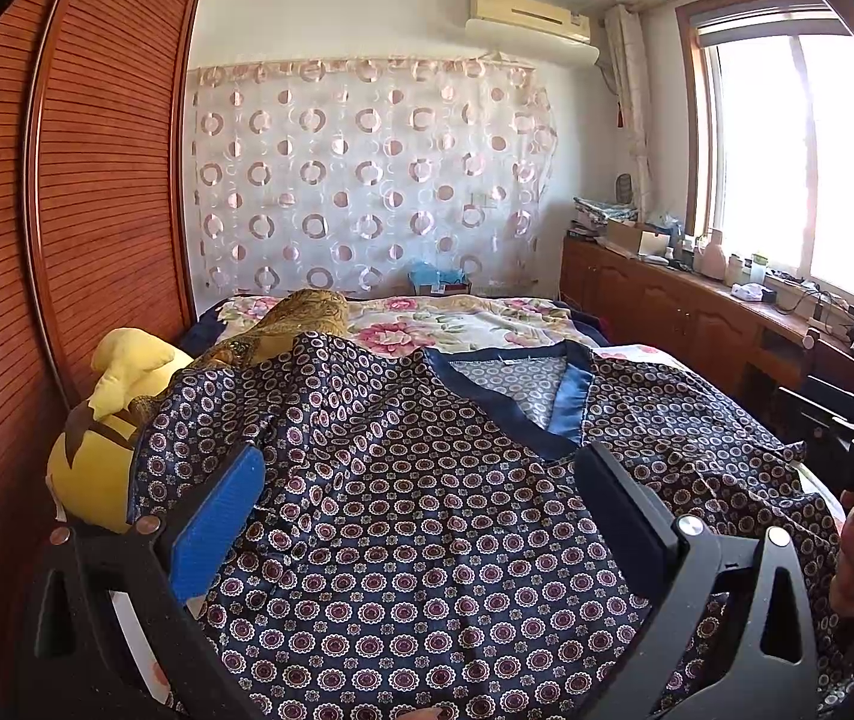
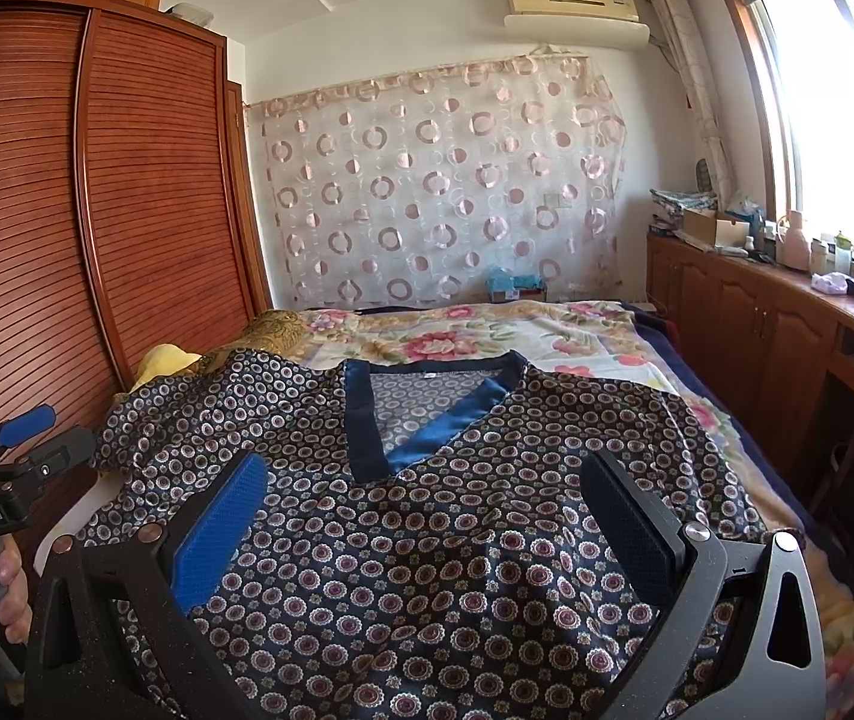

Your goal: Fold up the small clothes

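Note:
A dark blue patterned V-neck top [image 1: 427,510] lies spread face up on the bed, collar toward the far wall; it also shows in the right wrist view [image 2: 457,540]. My left gripper [image 1: 420,468] is open, hovering over the top's left half, nothing between its fingers. My right gripper [image 2: 423,480] is open, hovering over the top's middle below the blue V collar [image 2: 427,438]. The left gripper also shows at the left edge of the right wrist view [image 2: 30,438]. The top's left sleeve drapes over a yellow plush toy [image 1: 102,420].
A floral bedspread [image 2: 487,336] covers the bed. A brown-gold cushion [image 1: 300,318] lies near the plush. A slatted wooden wardrobe [image 2: 96,210] stands close on the left. A cluttered wooden cabinet [image 2: 757,312] runs under the window on the right.

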